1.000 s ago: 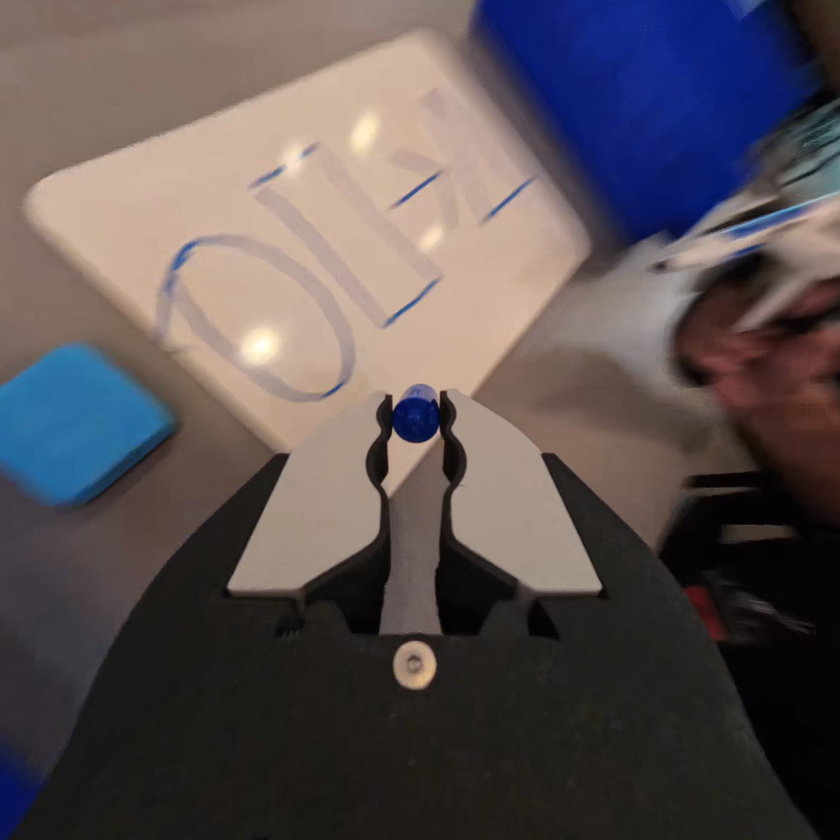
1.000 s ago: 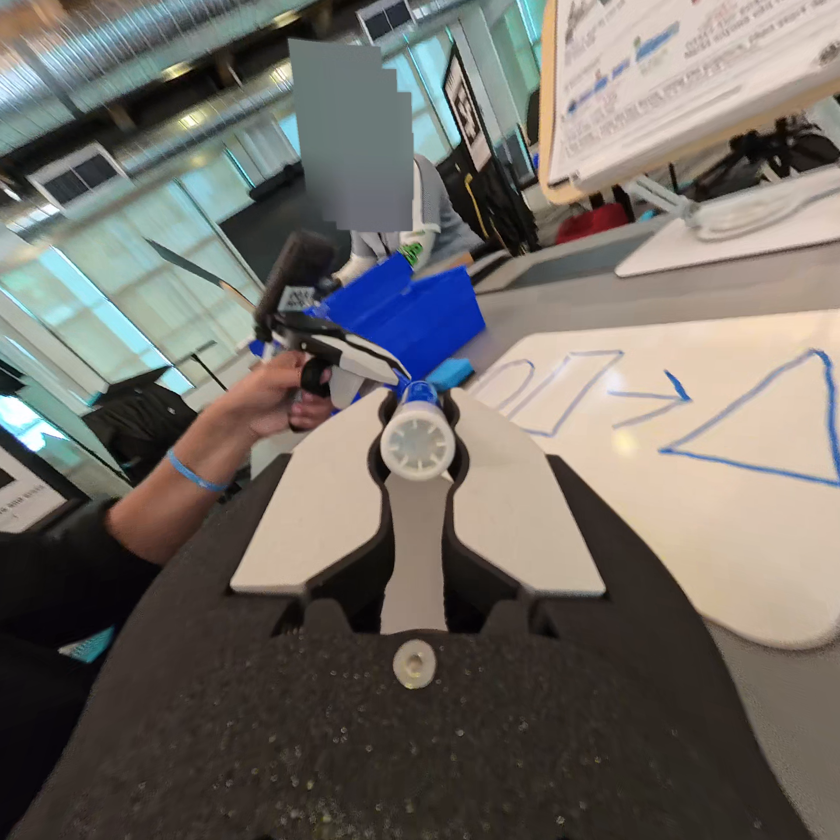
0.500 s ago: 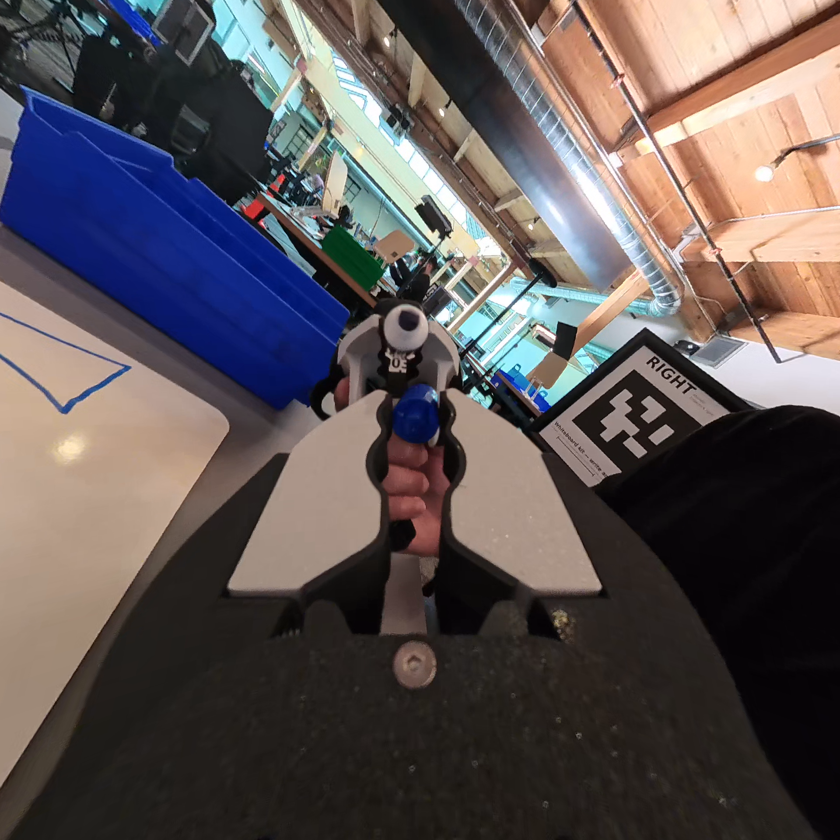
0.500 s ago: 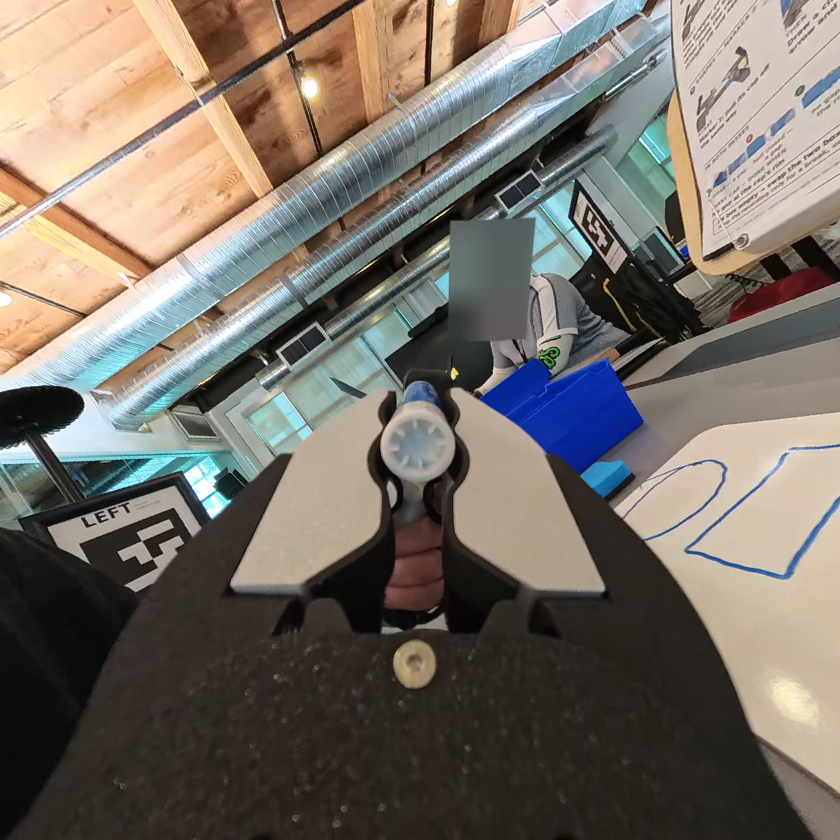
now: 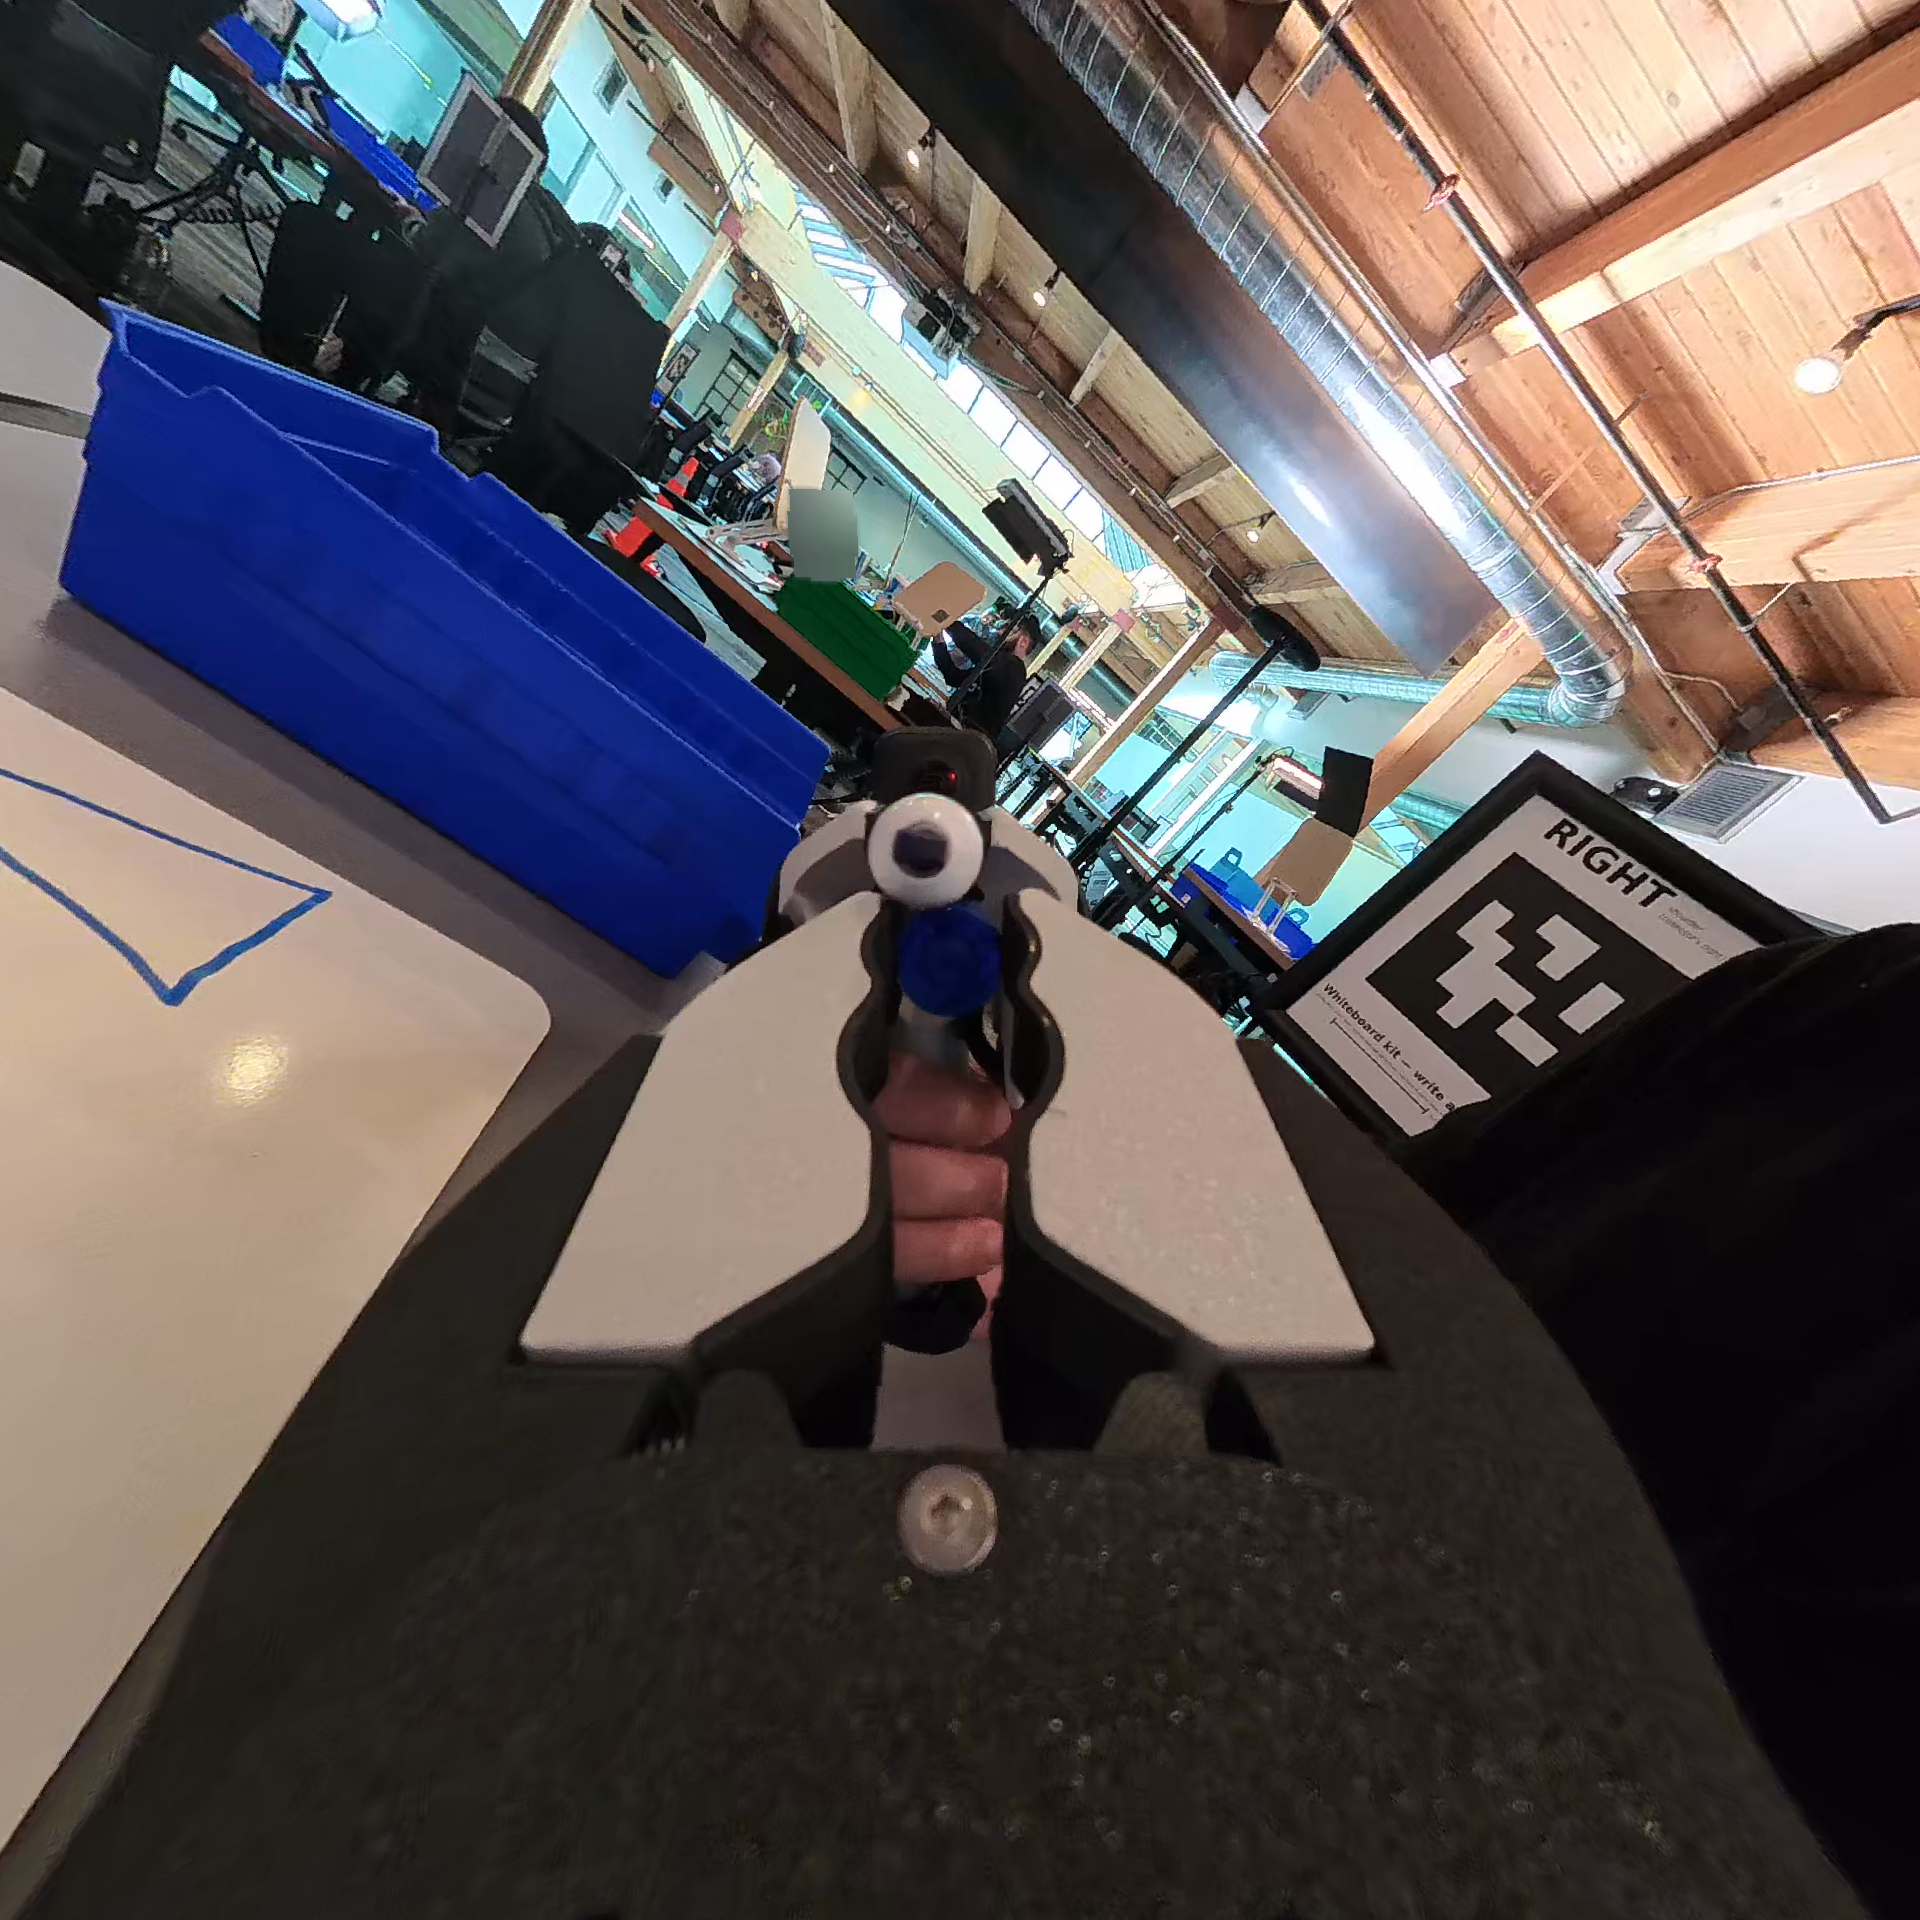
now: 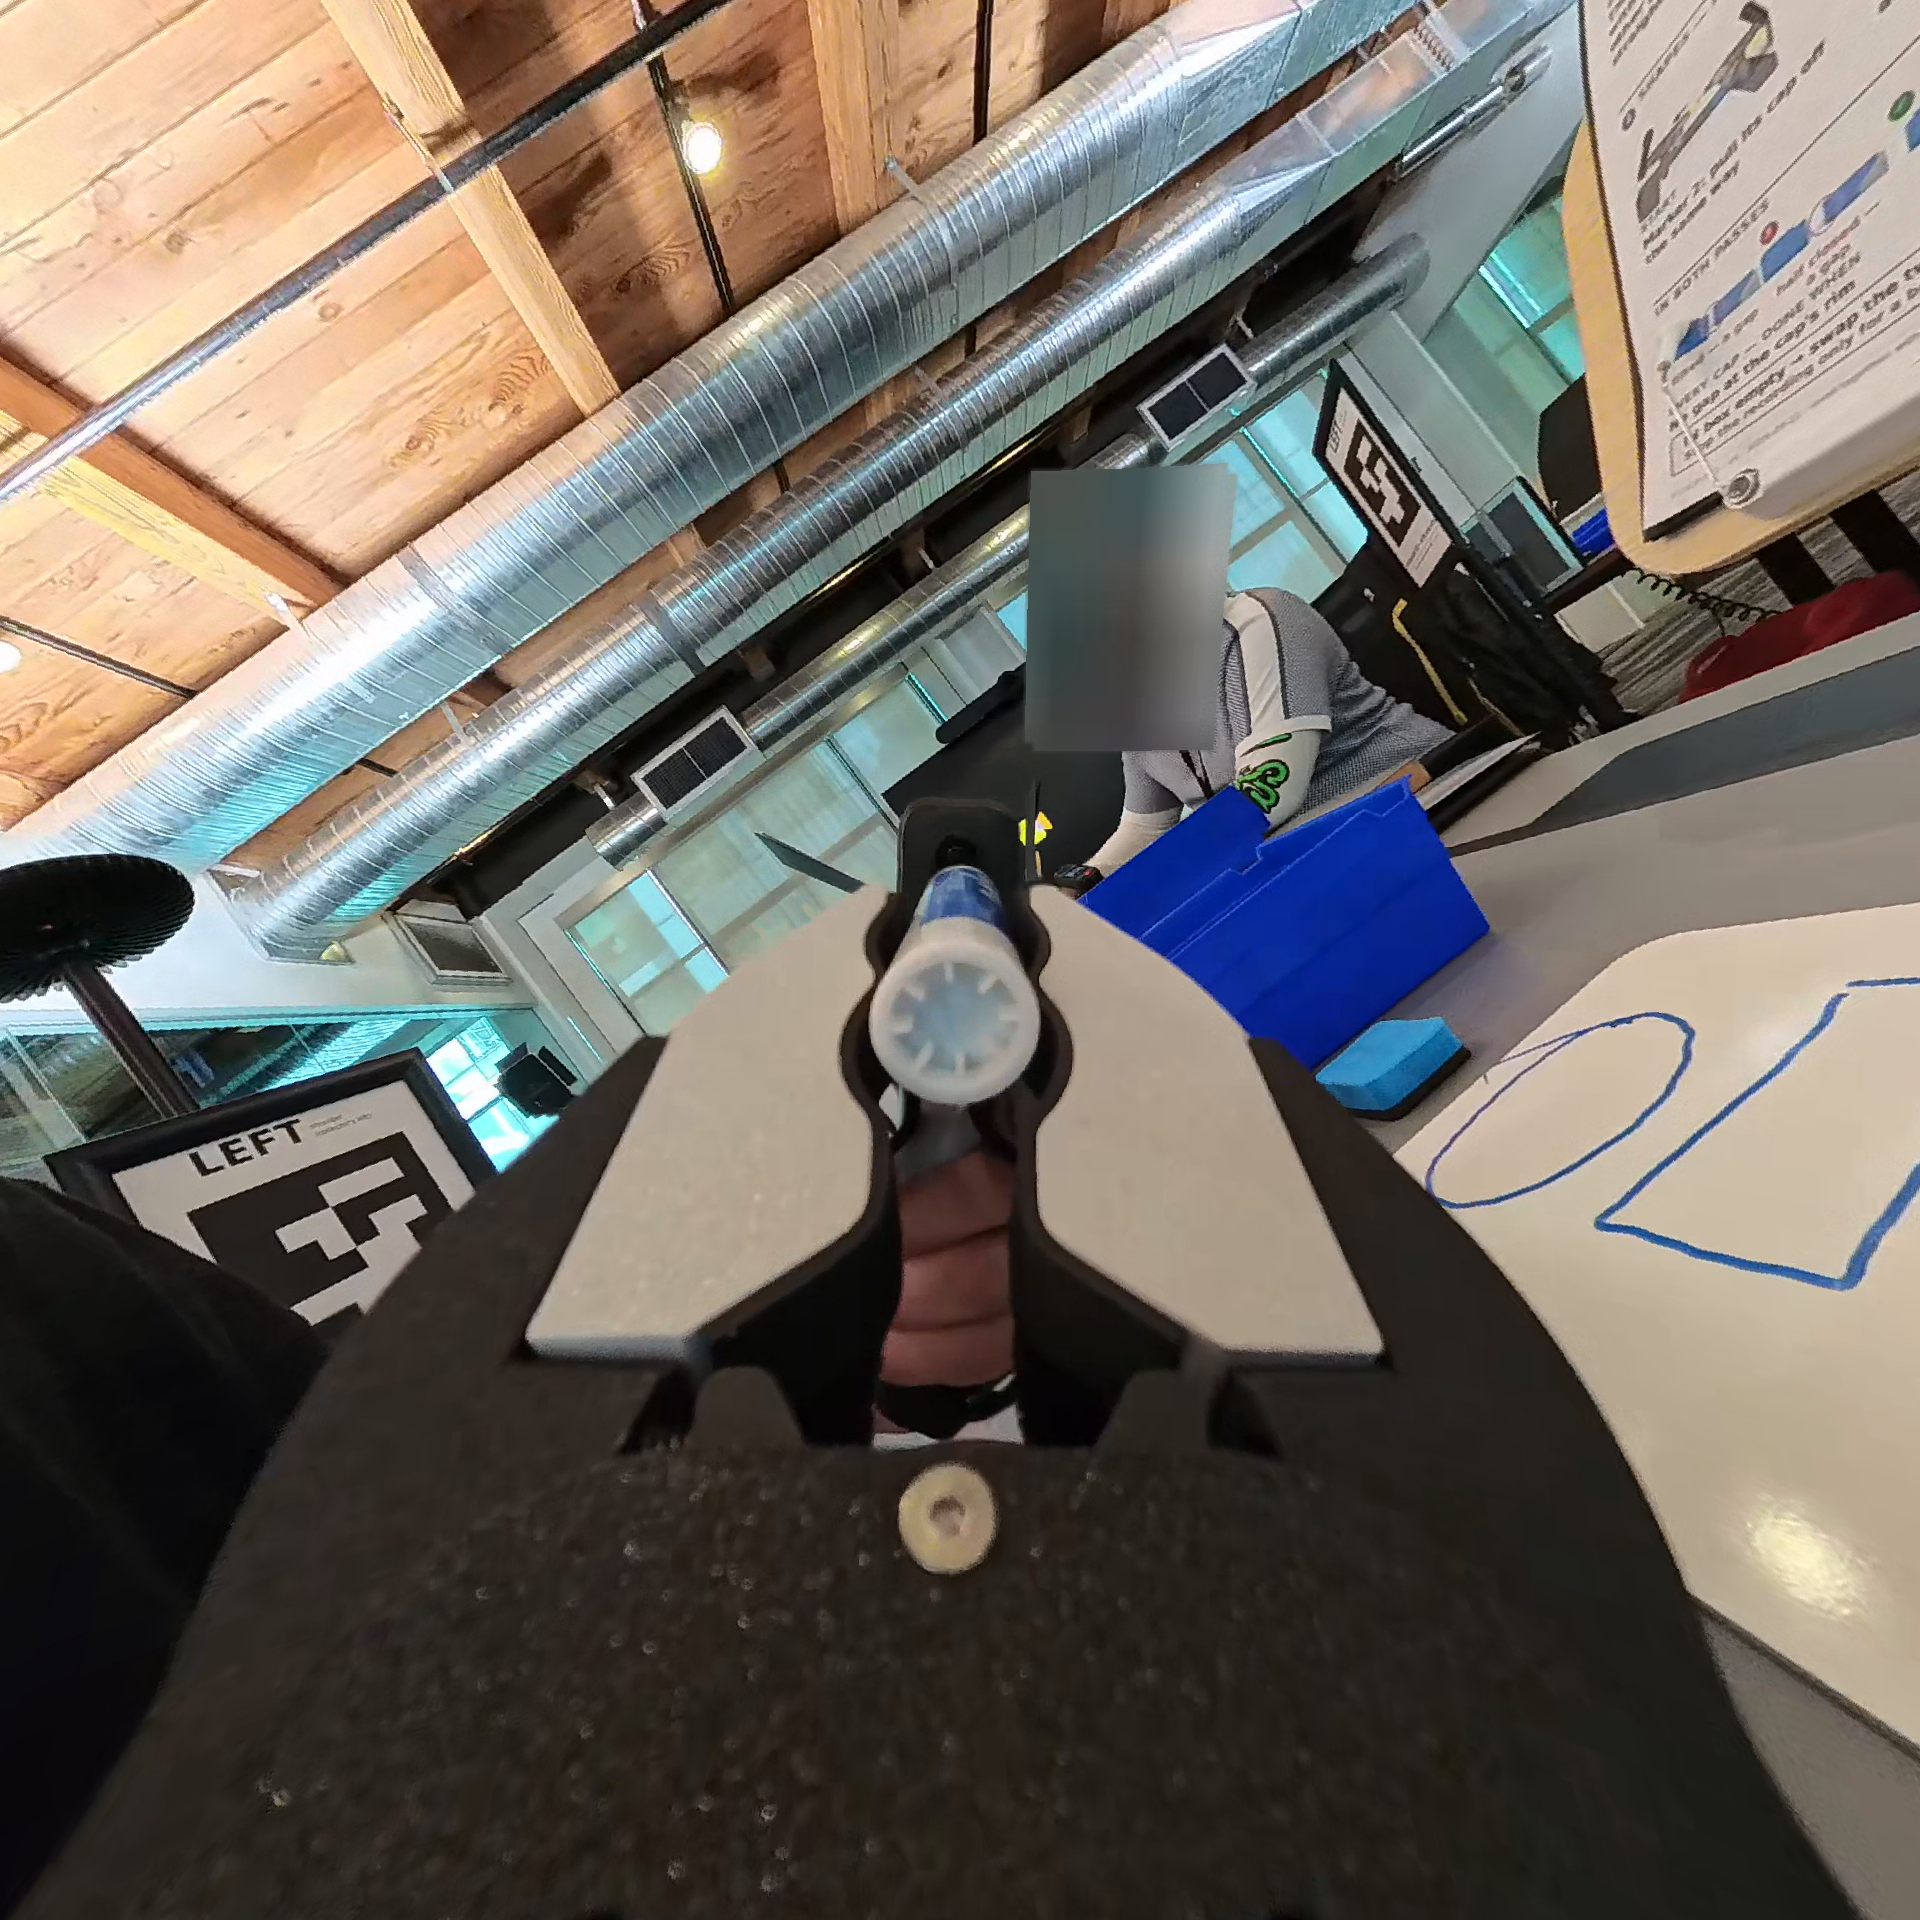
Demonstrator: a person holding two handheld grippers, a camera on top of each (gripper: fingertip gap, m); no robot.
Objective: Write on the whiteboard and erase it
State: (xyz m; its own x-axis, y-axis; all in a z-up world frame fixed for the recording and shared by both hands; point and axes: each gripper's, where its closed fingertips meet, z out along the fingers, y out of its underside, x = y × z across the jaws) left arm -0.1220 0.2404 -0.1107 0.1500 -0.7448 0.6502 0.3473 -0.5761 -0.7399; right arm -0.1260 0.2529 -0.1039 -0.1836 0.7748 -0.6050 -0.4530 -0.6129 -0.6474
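Grippers face each other, nose to nose. On the left, the left gripper is clamped on the blue cap. On the right, the right gripper is squeezed tight on the marker. The whiteboard lies flat beside them with blue shapes on it, and the eraser sits by its edge. If the two don't line up straight, the cap could miss or slip and fall.

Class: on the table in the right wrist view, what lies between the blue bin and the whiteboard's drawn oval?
A blue eraser lies between the blue bin and the whiteboard, on the grey table, shown in the right wrist view.
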